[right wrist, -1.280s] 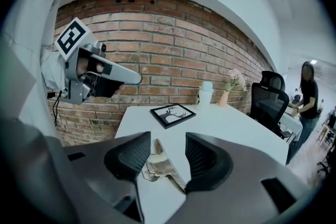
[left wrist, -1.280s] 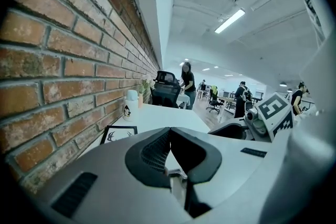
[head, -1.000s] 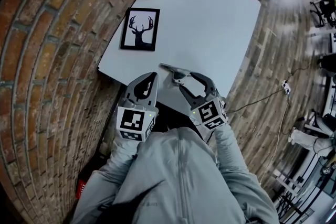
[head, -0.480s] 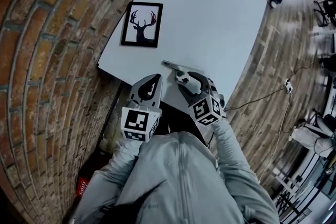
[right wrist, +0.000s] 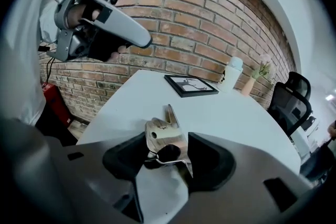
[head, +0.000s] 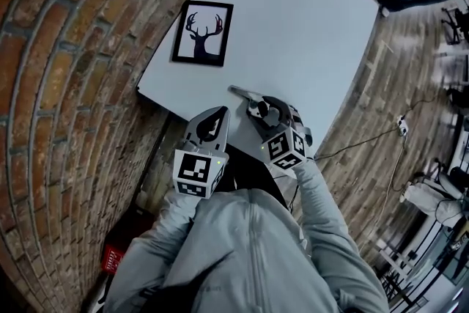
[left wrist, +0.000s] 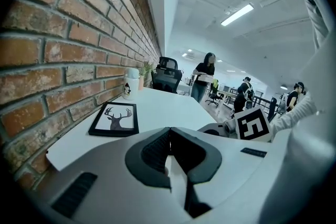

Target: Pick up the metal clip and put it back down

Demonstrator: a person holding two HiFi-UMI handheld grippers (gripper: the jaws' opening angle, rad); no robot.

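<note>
**R gripper straddles clip, no squeeze yet**

White table (head: 315, 18): big bare top along the brick wall (head: 66, 84). Leaves plenty of room for a lift and set-down.

Deer picture (head: 203, 33): black frame lying flat by the wall edge. Used as ref point below. Well apart from the work, so prob. not in the way.

L gripper (head: 220, 112): on the person's side of the deer picture, off the table's near edge. Jaw tips meet w/ nothing btwn them in its own view (left wrist: 169, 130). Judged parked, since this is a one-gripper job.

R gripper (right wrist: 167, 136): also on the person's side of the deer picture, further out from the wall than the L one. Jaws stand at full spread w/ the clip btwn them. A dark gap shows at one pad; the other looks just at the clip's edge. No clamping seen, so I read it as not gripped. Wide spread makes sense, as the clip's lever end is bulky and needs clearance on both sides.

Metal clip (head: 247, 94): rests on the table near its near edge, on the person's side of the deer picture.
- Look (right wrist: 157, 131): bright polished steel w/ mirror glints.
- A long flat blade points toward the deer picture.
- Folded lever plates at the gripper end, one w/ a small round hole.
- Dark spring or pivot in the middle.
- Judgement: hard and slick, so pads should bear on the flat plates or it may twist out.
</note>
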